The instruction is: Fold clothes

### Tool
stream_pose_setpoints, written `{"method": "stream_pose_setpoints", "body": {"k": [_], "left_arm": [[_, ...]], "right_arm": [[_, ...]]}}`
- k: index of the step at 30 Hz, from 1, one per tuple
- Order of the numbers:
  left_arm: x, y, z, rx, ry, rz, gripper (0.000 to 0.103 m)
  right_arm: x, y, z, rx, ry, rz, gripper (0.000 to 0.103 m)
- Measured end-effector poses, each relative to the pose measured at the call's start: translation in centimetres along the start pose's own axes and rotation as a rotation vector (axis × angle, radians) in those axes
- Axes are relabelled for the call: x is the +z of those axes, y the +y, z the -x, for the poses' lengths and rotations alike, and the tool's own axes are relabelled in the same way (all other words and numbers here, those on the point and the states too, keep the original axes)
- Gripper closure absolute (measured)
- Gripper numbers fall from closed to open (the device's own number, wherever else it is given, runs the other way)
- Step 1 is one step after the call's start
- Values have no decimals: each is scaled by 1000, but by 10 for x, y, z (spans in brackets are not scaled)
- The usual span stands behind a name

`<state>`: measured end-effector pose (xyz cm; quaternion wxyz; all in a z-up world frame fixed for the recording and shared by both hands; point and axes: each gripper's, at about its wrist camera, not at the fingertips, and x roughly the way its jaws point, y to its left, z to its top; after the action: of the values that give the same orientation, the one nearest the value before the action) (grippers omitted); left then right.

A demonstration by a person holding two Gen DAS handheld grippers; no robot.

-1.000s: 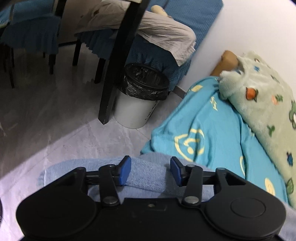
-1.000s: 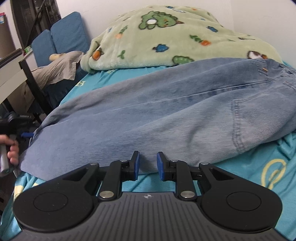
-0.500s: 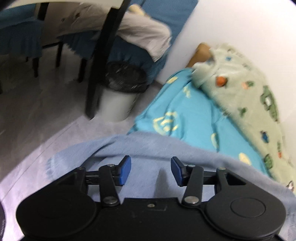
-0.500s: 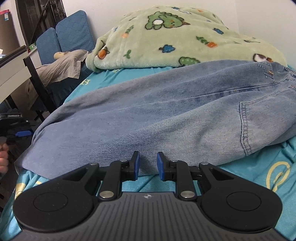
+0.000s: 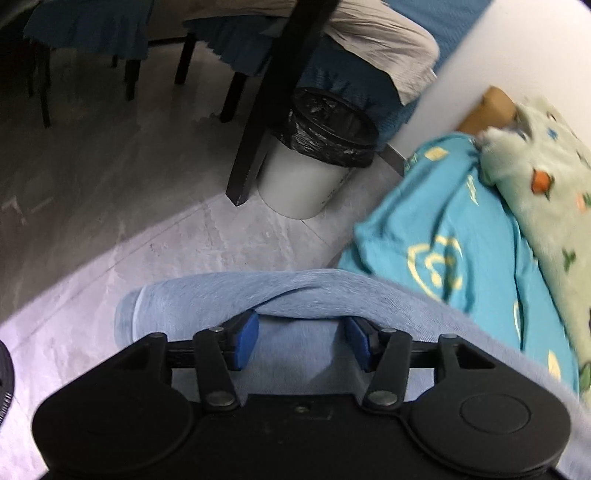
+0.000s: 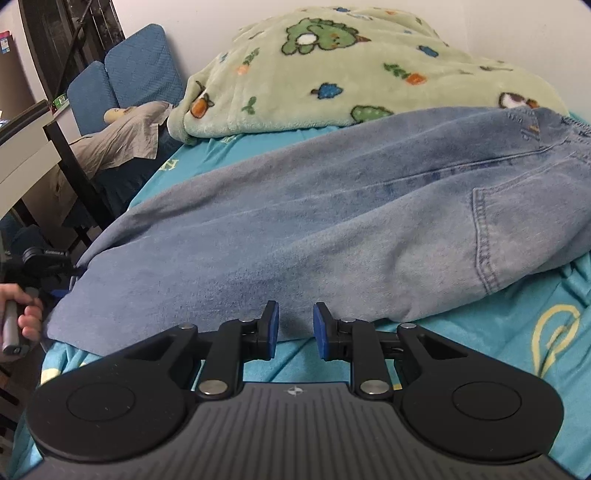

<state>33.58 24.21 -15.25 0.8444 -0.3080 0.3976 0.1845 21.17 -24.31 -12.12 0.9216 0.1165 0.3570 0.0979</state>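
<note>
A pair of light blue jeans (image 6: 332,221) lies lengthwise across the bed on a turquoise sheet (image 6: 517,332), waistband at the far right. My right gripper (image 6: 295,325) is open with a narrow gap, its tips at the jeans' near edge. My left gripper (image 5: 301,339) is open at the leg-hem end of the jeans (image 5: 229,295), which overhangs the bed edge above the floor; a fold of denim drapes over its fingertips. The left hand on its gripper handle (image 6: 18,321) shows at the left of the right wrist view.
A green patterned blanket (image 6: 351,74) is heaped at the back of the bed by the wall. Beside the bed stand a white bin with a black liner (image 5: 314,166), a black table leg (image 5: 269,110) and blue-covered chairs (image 5: 92,33) on grey floor.
The left gripper has swung back toward the floor side, and the jeans' hem has bunched up over its fingertips. The right gripper has barely moved.
</note>
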Motion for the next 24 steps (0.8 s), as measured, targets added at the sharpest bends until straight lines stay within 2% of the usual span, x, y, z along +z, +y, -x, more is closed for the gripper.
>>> {"method": "stream_pose_setpoints", "body": {"k": [4, 9, 13, 16, 19, 22, 24], "left_arm": [[12, -4, -16, 25, -6, -2, 56], [18, -7, -27, 9, -20, 31, 57], [9, -8, -8, -30, 3, -3, 57], [-2, -2, 25, -96, 29, 6, 54], [-5, 12, 61, -132, 58, 65, 51], [-9, 42, 88, -160, 97, 244, 48], [-13, 60, 101, -177, 114, 303, 43]], "right_arm": [[-1, 1, 1, 27, 8, -23, 80], [-2, 1, -4, 29, 20, -33, 80], [-1, 3, -8, 14, 26, -25, 80], [1, 2, -6, 0, 9, -8, 80], [2, 0, 0, -3, -8, -11, 80], [1, -2, 9, -9, -28, -7, 80], [2, -4, 14, -14, -40, -11, 80]]}}
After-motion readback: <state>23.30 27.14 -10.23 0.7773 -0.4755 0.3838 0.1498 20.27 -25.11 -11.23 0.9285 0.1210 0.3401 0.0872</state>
